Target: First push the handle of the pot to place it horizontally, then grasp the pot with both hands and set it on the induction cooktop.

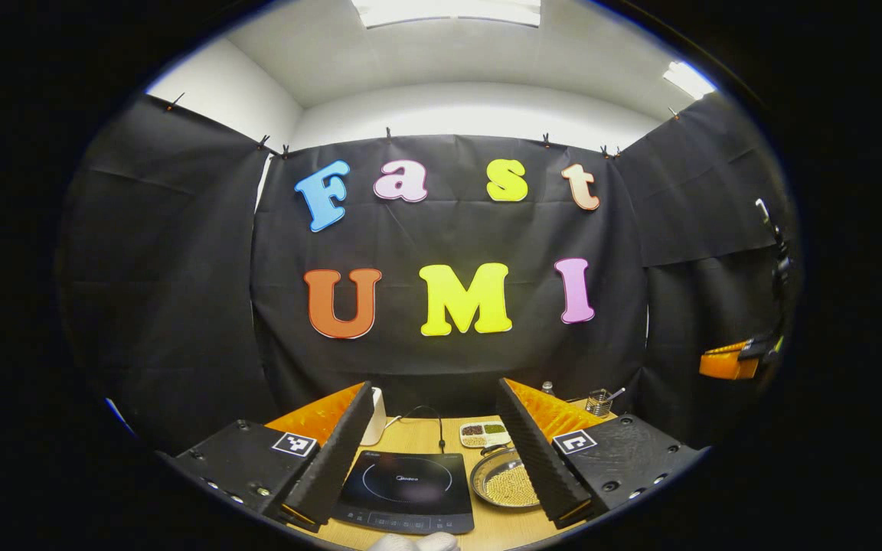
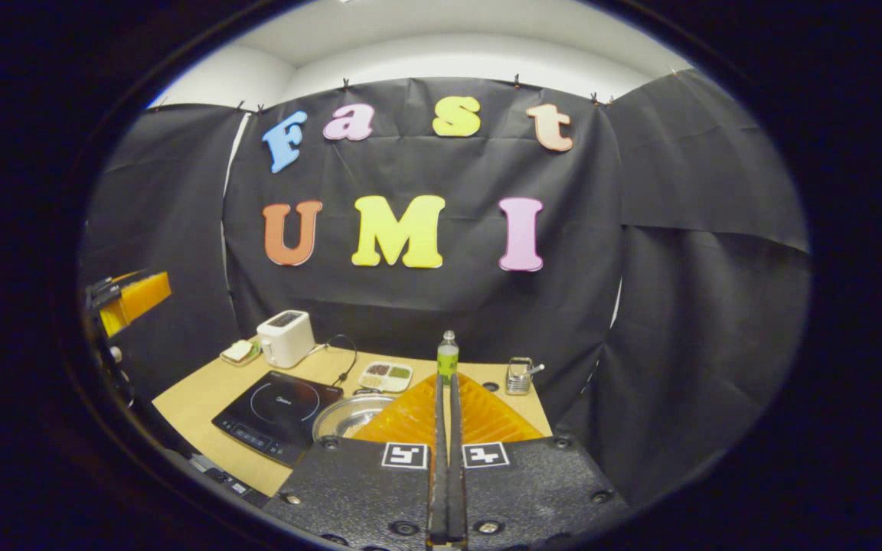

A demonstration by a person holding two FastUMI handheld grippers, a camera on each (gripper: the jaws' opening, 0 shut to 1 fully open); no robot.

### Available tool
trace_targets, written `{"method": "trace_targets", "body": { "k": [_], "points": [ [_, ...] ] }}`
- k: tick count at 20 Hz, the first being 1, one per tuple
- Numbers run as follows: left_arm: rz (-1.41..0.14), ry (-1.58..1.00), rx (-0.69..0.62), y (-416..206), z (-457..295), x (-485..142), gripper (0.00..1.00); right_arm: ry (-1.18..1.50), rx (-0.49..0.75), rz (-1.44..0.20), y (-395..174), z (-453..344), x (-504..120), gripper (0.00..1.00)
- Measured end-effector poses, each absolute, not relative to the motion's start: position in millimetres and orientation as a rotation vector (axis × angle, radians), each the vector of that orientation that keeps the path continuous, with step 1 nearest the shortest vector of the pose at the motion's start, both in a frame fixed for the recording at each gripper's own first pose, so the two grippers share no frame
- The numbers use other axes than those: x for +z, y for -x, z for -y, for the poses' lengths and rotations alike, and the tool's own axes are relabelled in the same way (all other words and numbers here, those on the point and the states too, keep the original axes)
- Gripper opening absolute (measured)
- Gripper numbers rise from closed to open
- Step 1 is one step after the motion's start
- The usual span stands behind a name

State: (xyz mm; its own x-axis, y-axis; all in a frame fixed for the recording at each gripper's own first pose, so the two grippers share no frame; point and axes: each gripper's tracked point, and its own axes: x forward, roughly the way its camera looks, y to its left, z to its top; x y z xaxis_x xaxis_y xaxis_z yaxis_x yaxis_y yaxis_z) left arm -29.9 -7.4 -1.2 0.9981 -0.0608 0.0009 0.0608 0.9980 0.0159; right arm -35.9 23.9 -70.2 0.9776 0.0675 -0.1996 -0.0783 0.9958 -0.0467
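Pot beside induction cooktop, untouched; left gripper jaws wide apart, right gripper jaws together, both empty.

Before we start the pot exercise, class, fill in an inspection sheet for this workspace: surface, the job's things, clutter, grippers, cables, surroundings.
Surface: wooden table, lit from above.
Job's things: pot sits on the table just right of the cooktop, not on it; it looks to hold small pale grains. Its handle cannot be made out clearly.
Clutter: toaster at the back left with a small dish beside it, a divided tray behind the pot, a bottle, a small glass holder.
Grippers: left gripper open above the cooktop, holding nothing; right gripper shut, empty.
Cables: a black cord loops behind the cooktop.
Surroundings: black cloth walls, white ceiling with lights.
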Motion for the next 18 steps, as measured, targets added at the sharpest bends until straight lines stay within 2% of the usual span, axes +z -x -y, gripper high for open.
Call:
{"method": "trace_targets", "body": {
  "k": [1, 2, 7, 11, 12, 18],
  "points": [
    [0.002, -0.013, -0.065, 30.8, 8.8, -1.9, 0.96, 0.058, 0.090, -0.215, 34.3, -25.9, -84.1, 0.00],
    [-0.001, -0.010, -0.067, 31.8, 9.7, -2.0, 0.96, 0.056, 0.110, -0.246, 34.9, -28.9, -101.7, 0.04],
    [-0.021, -0.016, -0.056, 38.0, 7.5, -9.3, 0.96, 0.084, 0.131, -0.445, 32.1, -30.8, -204.0, 0.04],
    [-0.035, -0.012, -0.023, 47.2, -1.6, -13.2, 0.96, 0.092, 0.192, -0.585, 28.9, -58.1, -279.0, 0.01],
    [-0.035, -0.019, -0.013, 49.9, -4.8, -12.9, 0.96, 0.093, 0.214, -0.620, 28.9, -69.4, -295.9, 0.03],
    [-0.052, -0.045, 0.058, 62.6, -28.4, -11.8, 0.96, 0.082, 0.309, -0.753, 26.7, -124.1, -359.4, 0.01]
  ]
}}
